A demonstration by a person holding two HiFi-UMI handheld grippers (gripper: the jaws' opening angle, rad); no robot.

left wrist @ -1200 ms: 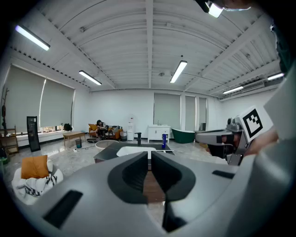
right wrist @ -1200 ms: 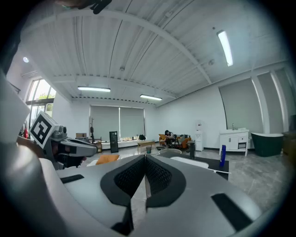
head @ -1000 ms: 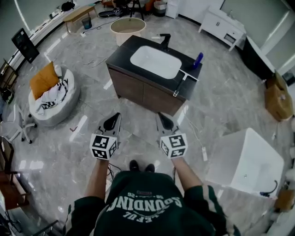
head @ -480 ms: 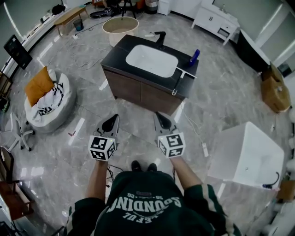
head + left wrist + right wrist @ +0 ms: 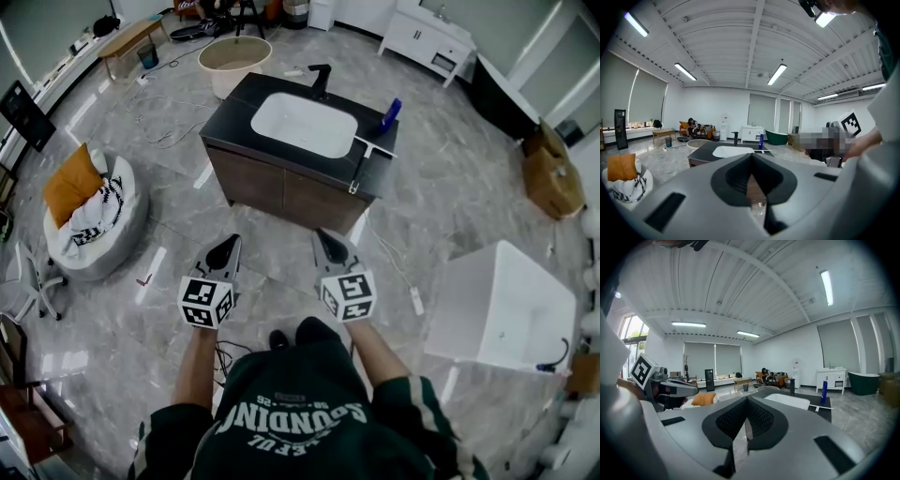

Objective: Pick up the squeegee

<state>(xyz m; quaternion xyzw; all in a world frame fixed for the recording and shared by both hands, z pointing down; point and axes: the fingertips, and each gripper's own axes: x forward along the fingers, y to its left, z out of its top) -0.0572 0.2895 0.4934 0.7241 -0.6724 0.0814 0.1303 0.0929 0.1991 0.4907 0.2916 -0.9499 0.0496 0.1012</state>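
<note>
The squeegee (image 5: 366, 159) lies on the right end of the black vanity top (image 5: 230, 117), pale head toward the back and thin handle reaching the front edge. It also shows in the right gripper view as a pale bar (image 5: 824, 405) beside a blue bottle (image 5: 824, 391). My left gripper (image 5: 223, 253) and right gripper (image 5: 330, 246) are held side by side over the floor, well short of the vanity. Both are shut with nothing in them. In their own views the left gripper (image 5: 751, 158) and the right gripper (image 5: 746, 401) point at the vanity.
A white sink (image 5: 302, 124), a black tap (image 5: 322, 80) and the blue bottle (image 5: 389, 114) share the vanity. A white bathtub (image 5: 502, 314) stands at right. A round cushioned seat (image 5: 89, 211) is at left, and a beige tub (image 5: 234, 52) behind. Cables run over the floor.
The person has stepped a little toward the vanity, one shoe now showing further forward. Both grippers moved along with the person, still shut and empty.
</note>
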